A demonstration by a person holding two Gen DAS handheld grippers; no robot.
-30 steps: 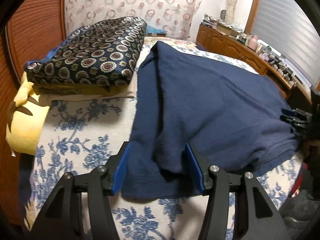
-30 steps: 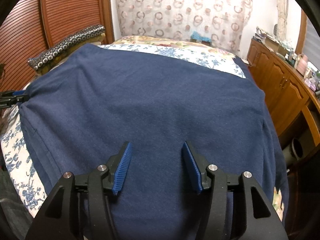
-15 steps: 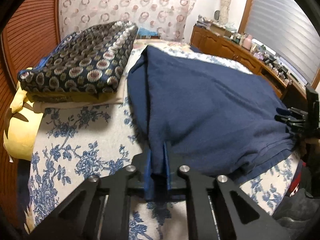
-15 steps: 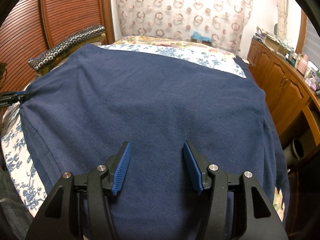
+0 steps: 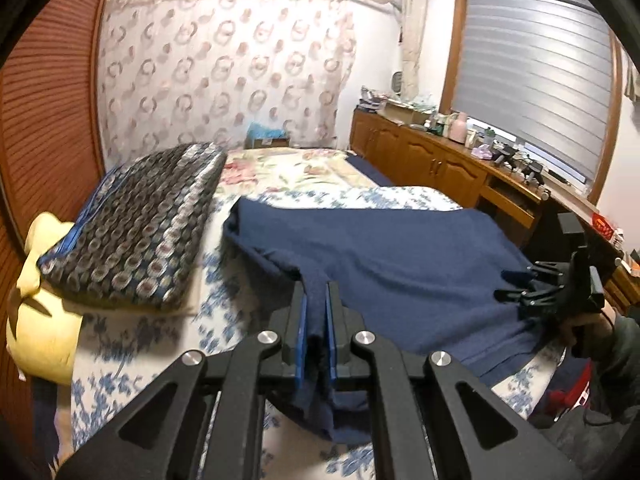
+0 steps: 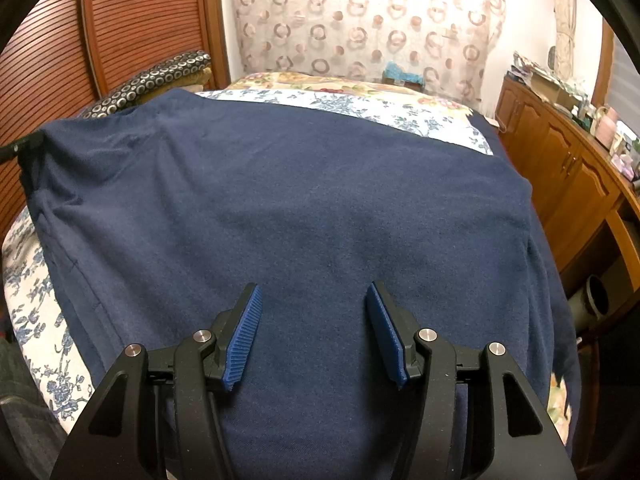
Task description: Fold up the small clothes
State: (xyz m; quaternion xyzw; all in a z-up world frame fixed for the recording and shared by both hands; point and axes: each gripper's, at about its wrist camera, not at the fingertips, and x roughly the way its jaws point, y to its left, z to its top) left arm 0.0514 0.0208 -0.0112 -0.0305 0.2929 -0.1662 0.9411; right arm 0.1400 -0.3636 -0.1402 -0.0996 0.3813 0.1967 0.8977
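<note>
A navy blue garment (image 5: pixel 400 256) lies spread over a floral bedsheet (image 5: pixel 132 344). My left gripper (image 5: pixel 315 300) is shut on a fold at the garment's left edge and holds it lifted off the bed. My right gripper (image 6: pixel 314 332) is open, its blue pads (image 6: pixel 244 332) spread just above the garment's near middle (image 6: pixel 304 200). The right gripper also shows at the far right of the left wrist view (image 5: pixel 520 286), over the garment's hem. The left gripper's tip shows at the left edge of the right wrist view (image 6: pixel 24 146).
A patterned dark cushion (image 5: pixel 136 224) rests on a yellow pillow (image 5: pixel 40 312) at the left by a wooden slatted wall (image 5: pixel 44 120). A wooden cabinet (image 5: pixel 432 164) with clutter runs along the right under a window blind. A curtain hangs behind the bed.
My left gripper closed on the garment's left edge and then lifted it up and away from the bed. The right gripper stayed open and nearly still.
</note>
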